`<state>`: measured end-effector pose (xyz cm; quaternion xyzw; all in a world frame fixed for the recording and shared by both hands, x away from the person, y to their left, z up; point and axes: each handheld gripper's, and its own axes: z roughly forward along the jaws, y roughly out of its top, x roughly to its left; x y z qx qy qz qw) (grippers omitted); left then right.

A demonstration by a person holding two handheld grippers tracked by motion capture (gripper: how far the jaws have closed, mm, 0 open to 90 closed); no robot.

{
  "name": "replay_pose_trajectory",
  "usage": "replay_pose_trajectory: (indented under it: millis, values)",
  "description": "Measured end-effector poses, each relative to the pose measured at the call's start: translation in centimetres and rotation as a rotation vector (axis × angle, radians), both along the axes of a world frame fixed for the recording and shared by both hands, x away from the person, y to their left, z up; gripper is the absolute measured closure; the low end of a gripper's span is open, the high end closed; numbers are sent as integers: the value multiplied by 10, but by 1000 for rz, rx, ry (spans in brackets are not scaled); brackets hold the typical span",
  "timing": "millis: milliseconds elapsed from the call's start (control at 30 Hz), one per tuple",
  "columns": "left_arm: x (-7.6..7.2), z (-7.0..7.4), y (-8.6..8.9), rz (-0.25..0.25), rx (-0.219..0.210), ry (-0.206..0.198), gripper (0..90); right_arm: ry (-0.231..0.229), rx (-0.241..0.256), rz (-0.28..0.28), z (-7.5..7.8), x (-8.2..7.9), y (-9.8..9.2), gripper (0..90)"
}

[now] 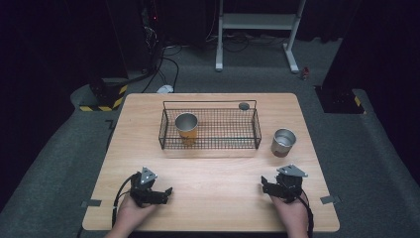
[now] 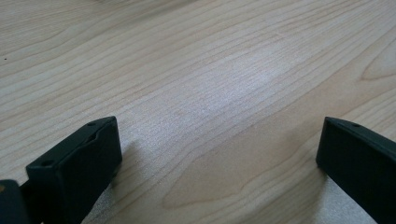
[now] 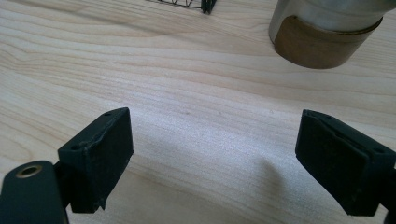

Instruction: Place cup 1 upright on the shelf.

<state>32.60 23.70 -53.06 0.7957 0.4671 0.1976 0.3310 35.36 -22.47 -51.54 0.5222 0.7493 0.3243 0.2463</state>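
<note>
At the near edge of a pale wooden tabletop (image 1: 213,183), a person's two hands come in from below, cut off at the wrists by the frame. The left hand-held gripper (image 1: 166,192) rests low on the wood near the left corner, pointing toward the middle. In the left gripper view its two black jaws stand wide apart with bare wood grain between them, holding nothing; both jaws are cropped by the bottom and side edges.

The right hand-held gripper (image 1: 265,184) rests near the right corner, a grey three-cornered plate on top. In the right gripper view its jaws are also spread wide and empty. Just beyond them stands a metal cup (image 3: 327,32) with a brown band around its base; its upper part is cut off by the top edge.

From above, this metal cup (image 1: 283,142) stands upright on the tabletop, just right of a black wire basket (image 1: 210,144). A second metal cup (image 1: 186,125) stands upright inside the basket's left part, partly screened by the mesh. A small dark round thing (image 1: 243,105) sits by the basket's far right corner; what it is cannot be made out.

Beyond the tabletop, the room is dark, with cables and a white frame dimly visible.
</note>
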Motion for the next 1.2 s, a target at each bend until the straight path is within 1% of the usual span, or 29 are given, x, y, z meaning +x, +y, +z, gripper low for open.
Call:
replay_pose_trajectory:
  millis: [67,167,300,467,533,633,800,900,1033,1200]
  values:
    - [0,0,0,-1,1,0,3,6,0,1,0,1,-1,113]
    - [0,0,0,-3,-2,1,3,-10,-7,1,3,1,-1,113]
    - [0,0,0,-4,-2,1,3,-34,6,-15,9,1,-3,114]
    - [0,0,1,-9,0,-1,3,-40,-2,-28,14,5,-6,121]
    - [0,0,1,-12,1,-2,3,-40,5,-34,15,5,-7,127]
    - [0,0,1,-13,3,-2,3,-62,4,-31,18,7,-8,128]
    - [1,0,1,-11,-1,1,2,-63,8,-37,21,11,-10,128]
    - [1,0,1,-11,-1,1,2,-61,-11,-43,22,13,-10,128]
    - [1,0,1,-12,-1,0,3,-63,-9,-50,23,18,-12,128]
    - [0,0,1,-11,-2,1,3,-62,15,-59,22,23,-16,128]
